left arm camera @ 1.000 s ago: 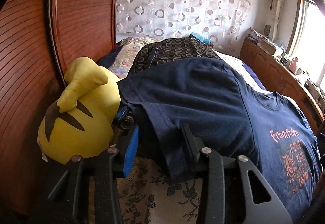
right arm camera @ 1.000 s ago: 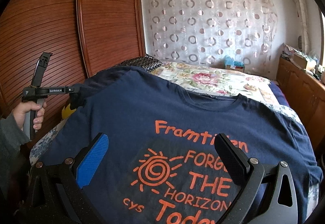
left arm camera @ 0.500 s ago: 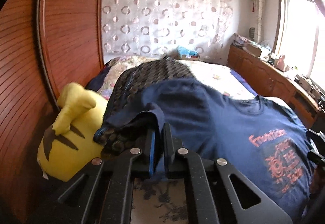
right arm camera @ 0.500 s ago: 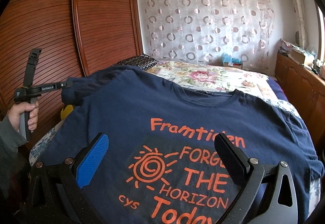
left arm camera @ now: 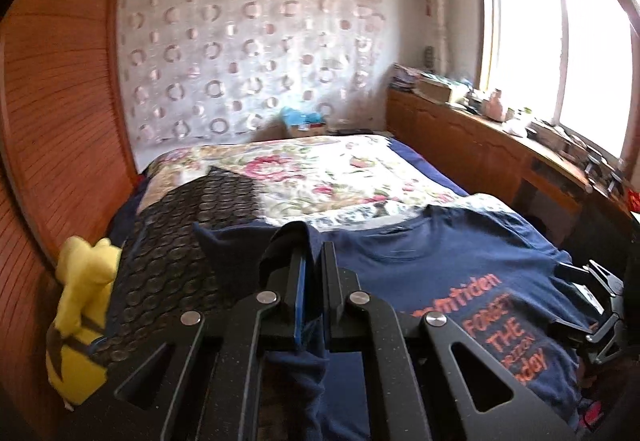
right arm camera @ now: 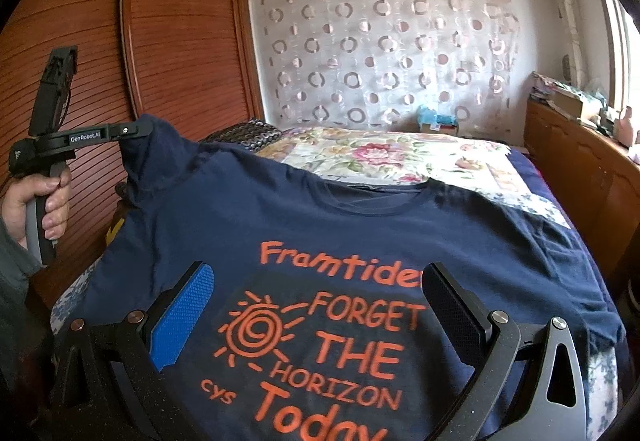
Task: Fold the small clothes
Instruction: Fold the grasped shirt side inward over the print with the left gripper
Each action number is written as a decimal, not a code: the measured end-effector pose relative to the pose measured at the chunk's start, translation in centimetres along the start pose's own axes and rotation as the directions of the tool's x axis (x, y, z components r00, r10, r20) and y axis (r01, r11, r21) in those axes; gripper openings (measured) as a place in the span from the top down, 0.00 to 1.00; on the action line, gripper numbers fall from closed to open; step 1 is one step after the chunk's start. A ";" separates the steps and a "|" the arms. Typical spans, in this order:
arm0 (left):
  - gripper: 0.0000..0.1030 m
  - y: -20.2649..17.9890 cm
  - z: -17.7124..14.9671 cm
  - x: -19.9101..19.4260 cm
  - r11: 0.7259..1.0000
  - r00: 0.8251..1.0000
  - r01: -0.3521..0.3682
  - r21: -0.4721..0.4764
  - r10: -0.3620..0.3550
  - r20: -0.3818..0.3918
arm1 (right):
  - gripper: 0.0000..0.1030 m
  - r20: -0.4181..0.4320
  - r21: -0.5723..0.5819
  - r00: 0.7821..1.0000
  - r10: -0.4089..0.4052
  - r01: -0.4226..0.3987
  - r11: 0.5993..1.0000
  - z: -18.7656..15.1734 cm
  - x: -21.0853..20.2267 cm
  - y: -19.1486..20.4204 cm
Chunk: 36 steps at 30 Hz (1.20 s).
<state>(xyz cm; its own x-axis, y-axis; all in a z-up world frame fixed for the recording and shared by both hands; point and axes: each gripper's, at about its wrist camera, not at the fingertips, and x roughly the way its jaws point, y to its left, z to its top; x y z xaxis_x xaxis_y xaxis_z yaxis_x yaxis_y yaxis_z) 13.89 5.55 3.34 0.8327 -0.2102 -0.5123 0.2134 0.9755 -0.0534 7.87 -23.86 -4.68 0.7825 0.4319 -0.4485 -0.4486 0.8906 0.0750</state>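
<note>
Nearest to me, the right tool [right arm camera: 316, 305] hung with its jaws spread wide, gripping nothing, poised just above the printed chest of the navy T-shirt [right arm camera: 360, 225]. The shirt lay face up on the bed [right arm camera: 400, 157], hem toward the person and neckline toward the far wall, so its long axis ran straight away from both tools. Off to the person's left, the left tool [left arm camera: 314, 281] was clenched on the shirt's left sleeve [right arm camera: 160, 145], with navy cloth bunched between its two fingers and the sleeve raised clear of the bed while the rest of the shirt stayed flat. That made the left hand [right arm camera: 44, 201] the one already placed for the fold: from where it held the sleeve, the body of the shirt lay to its right, so I judged the coming move would carry the sleeve sideways across the print, toward the right tool, at a right angle to the shirt's length. The right sleeve [right arm camera: 580, 281] lay untouched near the bed's far edge. Beside the raised sleeve sat a yellow plush toy [left arm camera: 80, 305] and a dark patterned cloth [left arm camera: 192, 241], close enough to snag. Beyond were the flowered bedspread [left arm camera: 320, 169] and the curtain [right arm camera: 380, 53].
</note>
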 end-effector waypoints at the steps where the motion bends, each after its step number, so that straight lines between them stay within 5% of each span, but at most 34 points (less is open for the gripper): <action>1: 0.93 -0.5 0.0 0.1 1.000 1.000 0.013 0.003 -0.013 -0.006 | 0.00 0.001 0.001 1.000 -0.004 0.004 1.000 0.0 -0.1 0.0; 4: 0.87 -1.6 -0.6 0.6 0.999 0.999 0.039 0.011 -0.039 -0.035 | 0.00 0.000 0.004 1.000 -0.009 0.009 1.000 -0.2 -0.2 0.3; 9: 0.63 -2.3 -1.8 0.2 0.998 0.996 0.064 0.019 -0.063 -0.059 | 0.00 -0.009 0.004 1.000 -0.017 0.017 1.000 -0.4 0.2 0.7; 18: 0.32 -1.8 -2.8 -2.6 0.998 0.998 0.059 -0.004 -0.059 -0.016 | 0.01 -0.031 -0.024 0.999 0.006 -0.007 1.000 0.4 1.3 1.0; 28: 0.28 1.6 -3.6 -2.5 0.998 0.999 -0.036 -0.058 0.035 -0.009 | 0.21 -0.124 -0.084 0.980 0.158 -0.169 0.982 3.6 6.6 2.0; 33: 0.28 2.5 -4.1 -1.6 0.996 0.998 -0.060 -0.069 0.059 -0.018 | 0.34 -0.191 -0.079 0.951 0.244 -0.263 0.962 5.0 10.9 2.7; 36: 0.28 3.0 -4.7 -1.4 0.994 0.998 -0.063 -0.086 0.061 -0.027 | 0.51 -0.239 -0.087 0.929 0.283 -0.311 0.946 5.2 13.6 3.4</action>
<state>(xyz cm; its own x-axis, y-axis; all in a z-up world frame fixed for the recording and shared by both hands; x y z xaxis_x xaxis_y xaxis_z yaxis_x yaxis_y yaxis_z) 10.99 9.04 -0.10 0.8299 -0.1489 -0.5377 0.1161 0.9887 -0.0946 19.22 -14.20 -5.85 0.4963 0.6195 -0.6082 -0.7059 0.6958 0.1327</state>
